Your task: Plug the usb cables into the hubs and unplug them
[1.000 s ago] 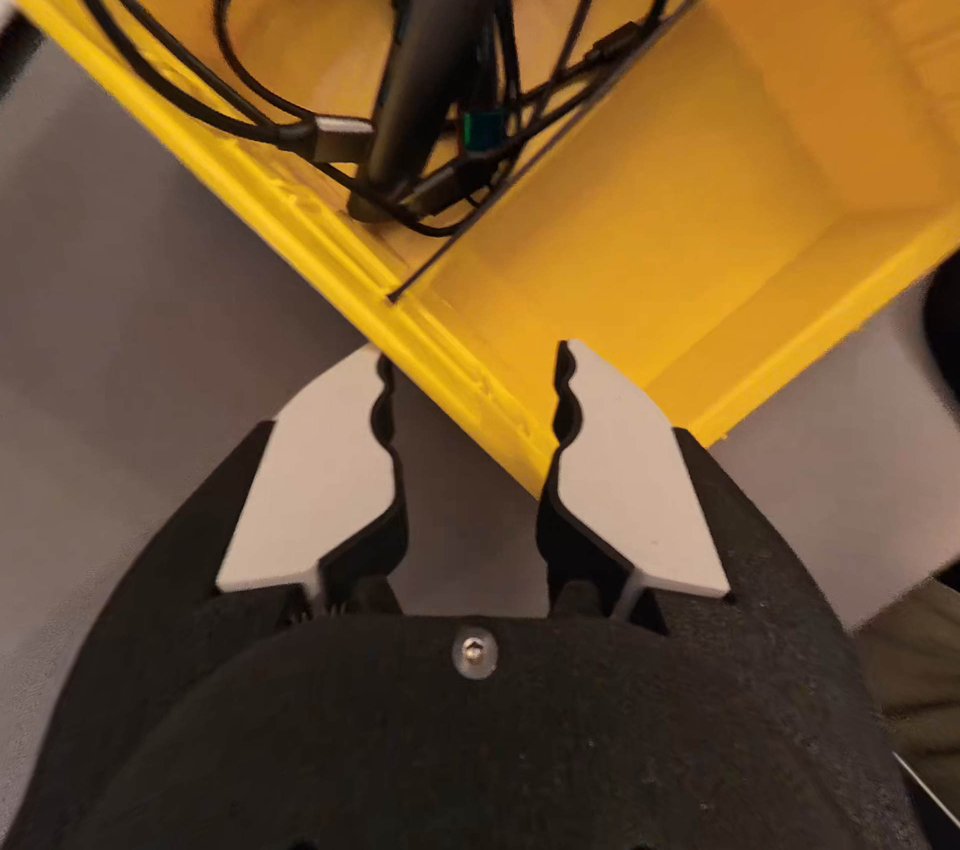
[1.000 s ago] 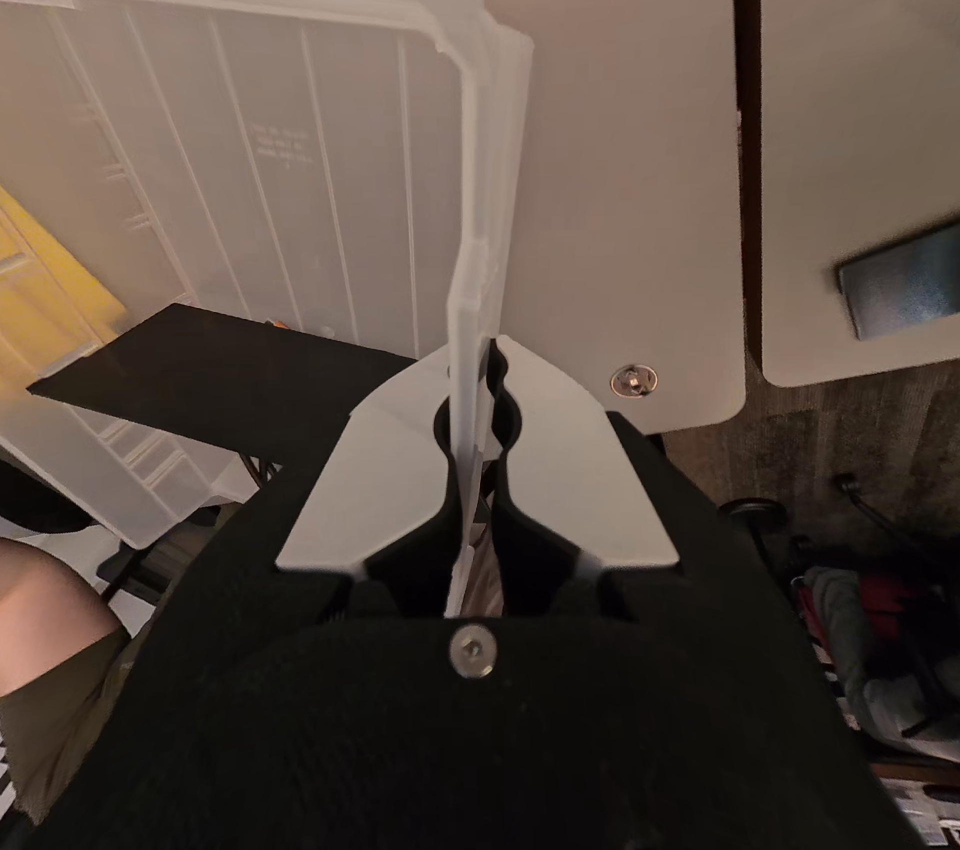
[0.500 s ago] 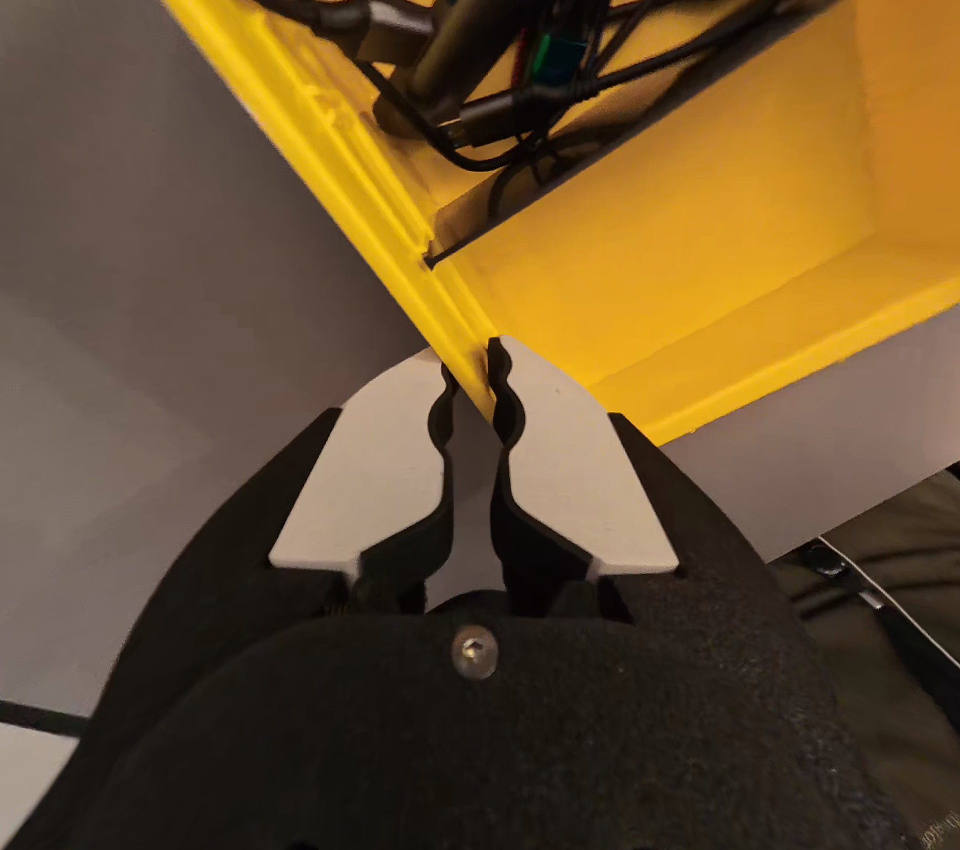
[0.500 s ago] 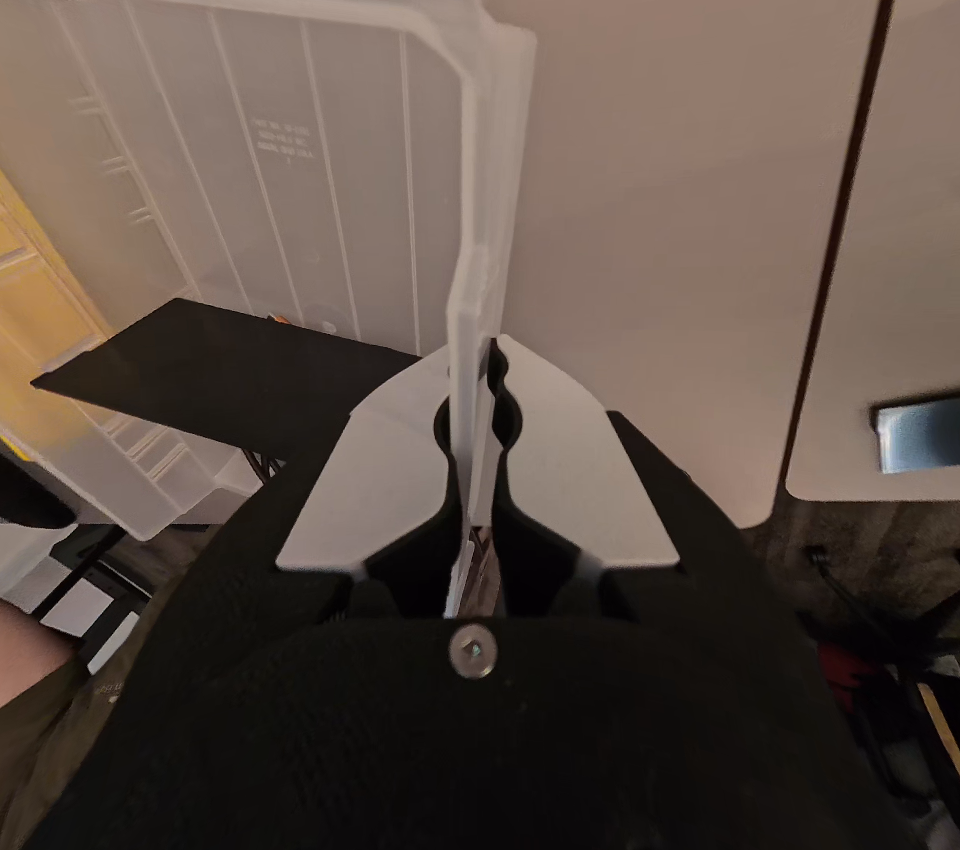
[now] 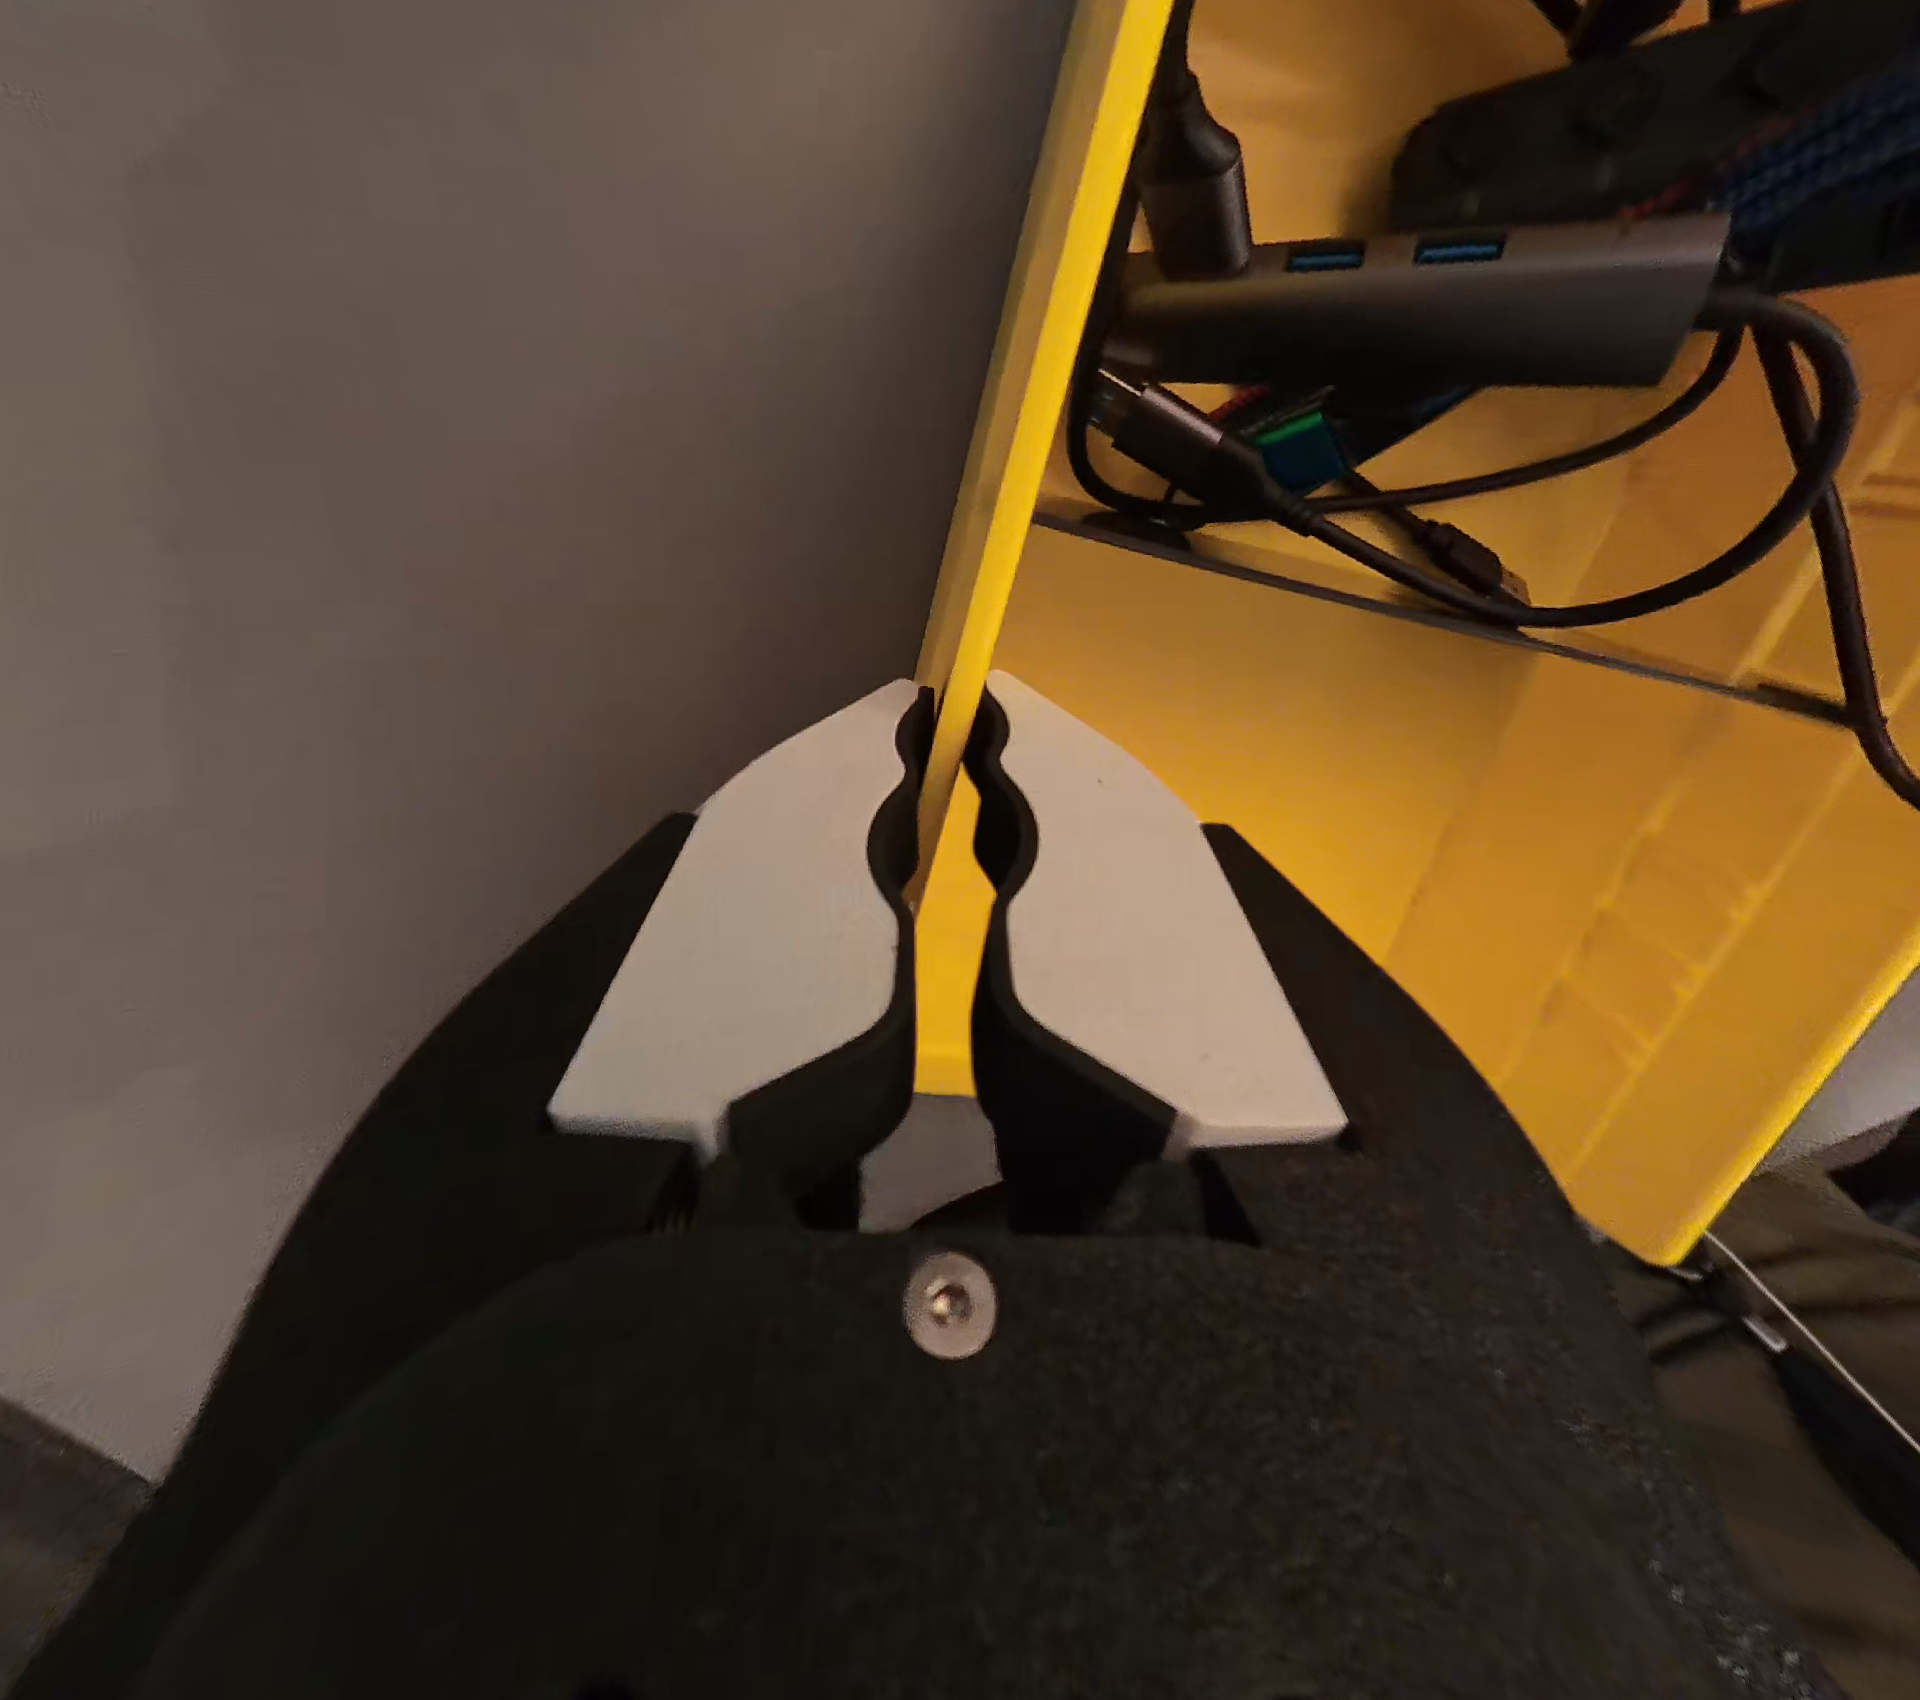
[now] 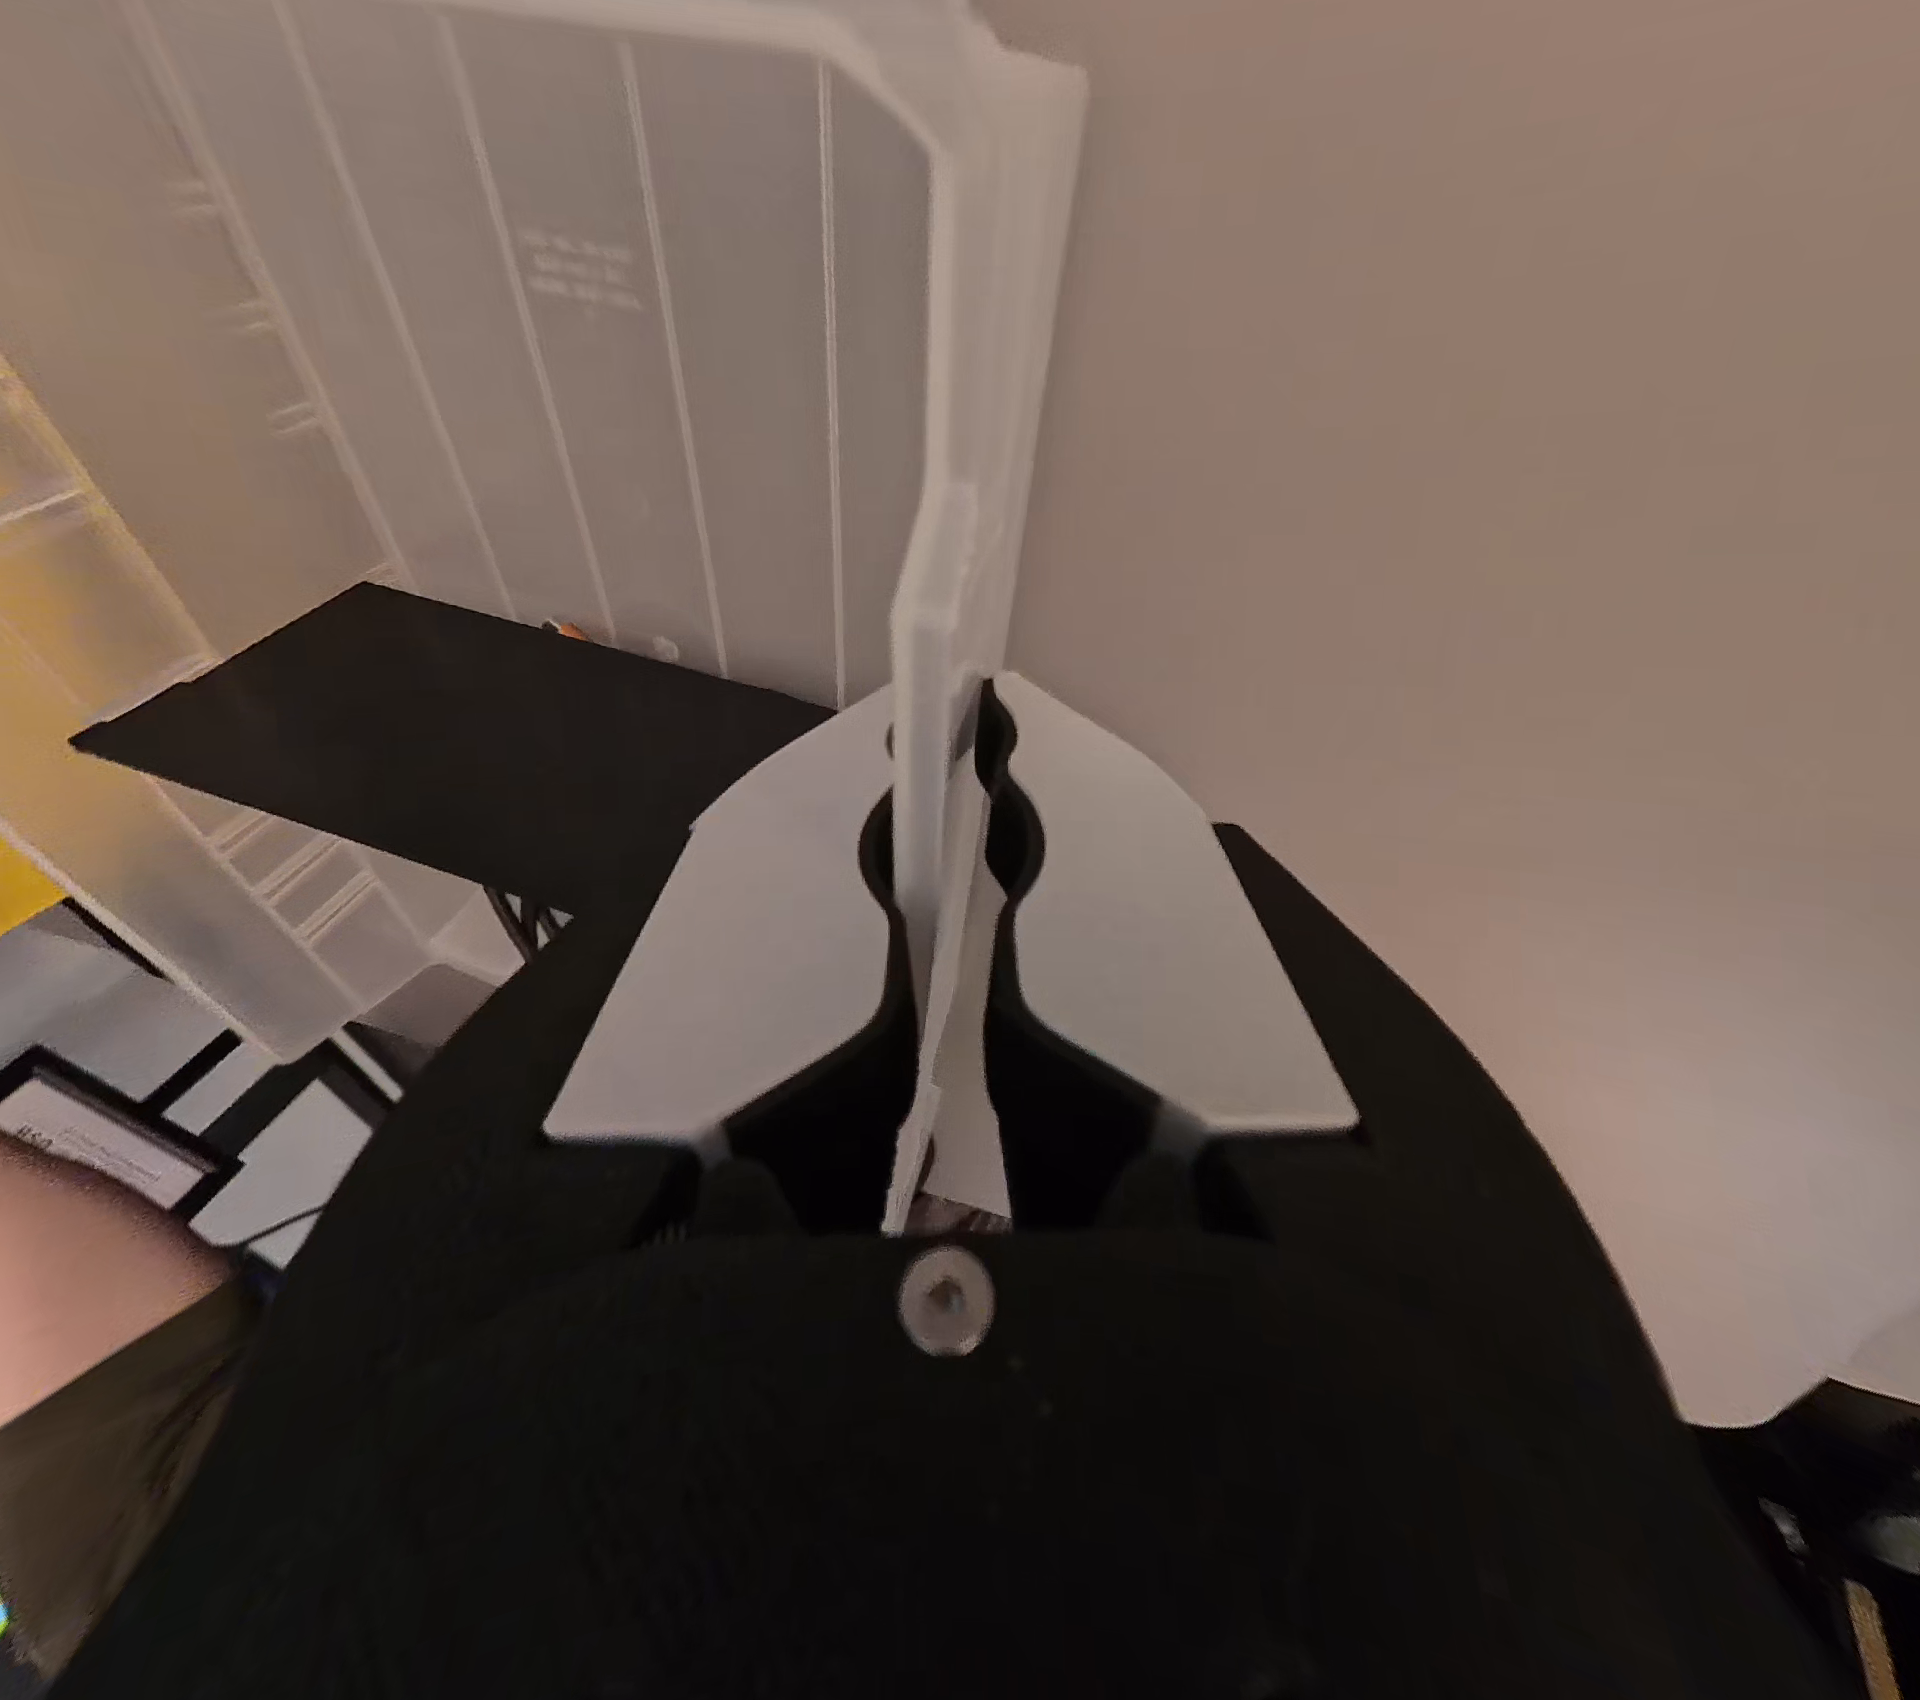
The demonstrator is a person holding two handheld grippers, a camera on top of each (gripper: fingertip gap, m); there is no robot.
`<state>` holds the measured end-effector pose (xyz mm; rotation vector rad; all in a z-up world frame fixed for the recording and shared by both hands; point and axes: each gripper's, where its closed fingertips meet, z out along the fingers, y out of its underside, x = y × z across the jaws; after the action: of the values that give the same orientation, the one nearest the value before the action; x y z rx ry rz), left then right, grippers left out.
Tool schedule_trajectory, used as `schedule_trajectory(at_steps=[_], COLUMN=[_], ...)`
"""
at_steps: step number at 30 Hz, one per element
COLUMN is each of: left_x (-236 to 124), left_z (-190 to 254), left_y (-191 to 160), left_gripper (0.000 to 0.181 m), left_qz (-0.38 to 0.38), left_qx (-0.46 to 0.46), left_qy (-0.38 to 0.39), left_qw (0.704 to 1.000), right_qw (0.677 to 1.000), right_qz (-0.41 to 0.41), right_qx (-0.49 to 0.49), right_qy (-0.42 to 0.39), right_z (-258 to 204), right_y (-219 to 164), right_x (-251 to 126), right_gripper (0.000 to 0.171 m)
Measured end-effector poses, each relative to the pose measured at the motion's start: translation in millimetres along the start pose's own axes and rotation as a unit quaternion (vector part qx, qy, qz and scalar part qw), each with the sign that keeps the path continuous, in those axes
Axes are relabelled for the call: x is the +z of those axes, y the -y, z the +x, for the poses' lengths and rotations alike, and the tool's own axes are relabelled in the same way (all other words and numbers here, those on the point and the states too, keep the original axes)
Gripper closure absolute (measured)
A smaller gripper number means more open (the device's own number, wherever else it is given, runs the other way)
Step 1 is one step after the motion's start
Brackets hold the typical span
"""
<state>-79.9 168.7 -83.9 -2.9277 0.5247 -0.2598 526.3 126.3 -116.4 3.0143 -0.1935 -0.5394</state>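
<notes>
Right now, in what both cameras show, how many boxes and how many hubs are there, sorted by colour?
Yellow box: 1, its wall pinched by the left fingers
Clear box: 1, its wall pinched by the right fingers
Grey hub: 1
Black hub: 1, blurred
Total: 4
The cables are too tangled to count.
</notes>
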Motion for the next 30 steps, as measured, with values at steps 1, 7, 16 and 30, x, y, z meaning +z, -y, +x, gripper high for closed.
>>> schedule_trajectory(at_steps=[1, 7, 16, 30], left_x=[-2.8, -17.7, -28.7, -33.7], left_z=[-10.3, -57.1, -96.2, -115.5], left_y=[-5.9, -44.7, -71.0, -93.7], left_gripper=[0.176, 0.177, 0.177, 0.178], left_qz=[0.004, 0.018, 0.057, 0.091], left_qx=[-0.013, -0.078, -0.147, -0.169], left_qy=[0.001, 0.001, -0.001, 0.015], left_qw=[1.0, 0.997, 0.988, 0.981], right_qw=[1.0, 0.999, 0.996, 0.983], right_qz=[-0.008, -0.022, -0.024, 0.05], right_qx=[-0.004, -0.02, -0.066, -0.162], right_qy=[0.0, -0.018, -0.048, -0.074], right_z=[-3.4, -20.7, -48.9, -48.1], right_y=[3.0, 23.3, 44.6, 51.3], right_x=[4.4, 14.8, 23.1, 19.5], right_gripper=[0.16, 0.163, 0.163, 0.148])
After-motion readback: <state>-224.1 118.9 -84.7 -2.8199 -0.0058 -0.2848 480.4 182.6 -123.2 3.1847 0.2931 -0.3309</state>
